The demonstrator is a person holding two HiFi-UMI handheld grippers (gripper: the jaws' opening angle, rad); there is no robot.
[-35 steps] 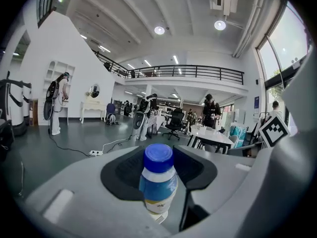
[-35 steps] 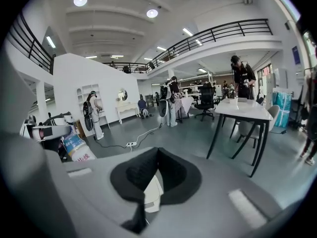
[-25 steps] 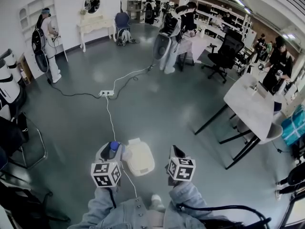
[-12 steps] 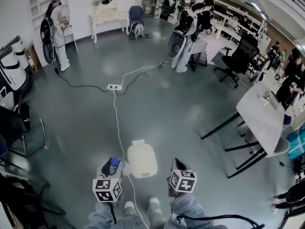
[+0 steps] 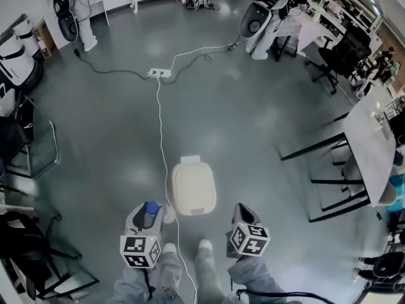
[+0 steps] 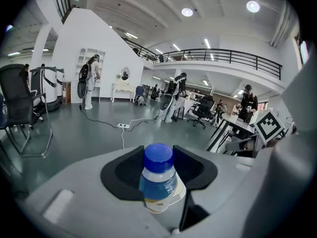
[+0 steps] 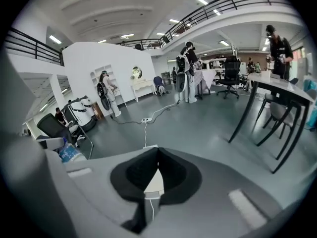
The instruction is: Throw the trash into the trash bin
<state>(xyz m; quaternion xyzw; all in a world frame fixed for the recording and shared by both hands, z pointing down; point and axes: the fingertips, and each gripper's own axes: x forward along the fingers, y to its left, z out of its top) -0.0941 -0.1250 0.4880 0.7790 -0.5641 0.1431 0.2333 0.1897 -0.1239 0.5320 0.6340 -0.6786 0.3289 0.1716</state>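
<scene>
You hold two grippers, the left gripper and the right gripper. You see one bottle, one trash bin and one power strip.

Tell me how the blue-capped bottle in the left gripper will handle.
The bottle looks like thin plastic, so probably light and squeezable. Its round body would likely roll if laid down. Its smooth surface may slip between the jaws.

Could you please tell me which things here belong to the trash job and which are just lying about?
Job: blue-capped bottle in the left claw; lidded trash bin.
Lying about: power strip, white cable, table, office chair.
</scene>
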